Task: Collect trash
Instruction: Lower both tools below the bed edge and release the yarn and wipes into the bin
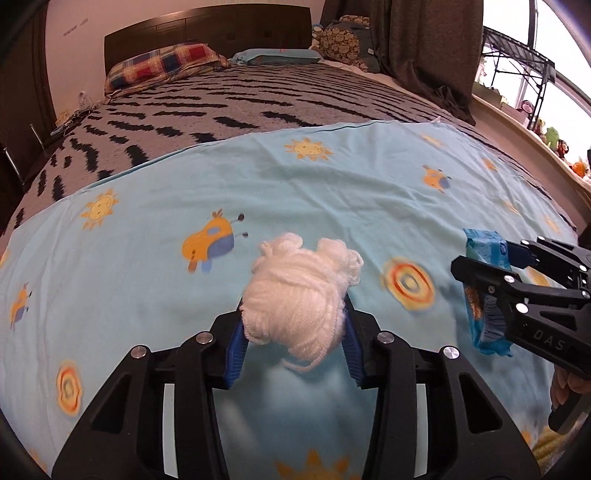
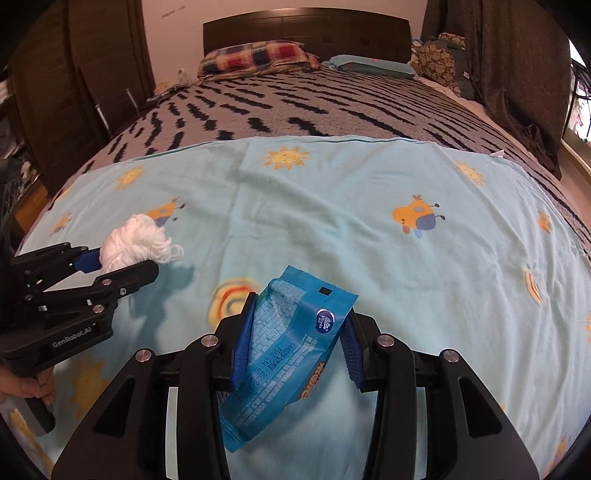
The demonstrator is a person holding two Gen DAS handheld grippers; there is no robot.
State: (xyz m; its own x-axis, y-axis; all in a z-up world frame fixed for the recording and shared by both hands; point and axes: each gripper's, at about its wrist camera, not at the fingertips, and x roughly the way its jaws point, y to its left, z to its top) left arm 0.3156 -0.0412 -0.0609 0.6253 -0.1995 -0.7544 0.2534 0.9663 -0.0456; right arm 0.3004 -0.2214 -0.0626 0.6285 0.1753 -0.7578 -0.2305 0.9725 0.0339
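Note:
My left gripper (image 1: 293,321) is shut on a white ball of yarn (image 1: 295,299) and holds it above the light blue sheet (image 1: 258,177). In the right wrist view the left gripper (image 2: 122,264) with the yarn (image 2: 136,243) is at the far left. My right gripper (image 2: 297,328) is shut on a blue plastic wrapper (image 2: 288,350), which hangs down between the fingers. In the left wrist view the right gripper (image 1: 484,273) with the wrapper (image 1: 484,254) is at the right edge.
The sheet with suns and cartoon animals lies over a grey and black patterned blanket (image 1: 240,103). A plaid pillow (image 1: 162,66) and a blue pillow (image 1: 277,56) lie by the dark headboard (image 2: 306,29). A curtain (image 1: 424,44) and window shelf (image 1: 517,74) are to the right.

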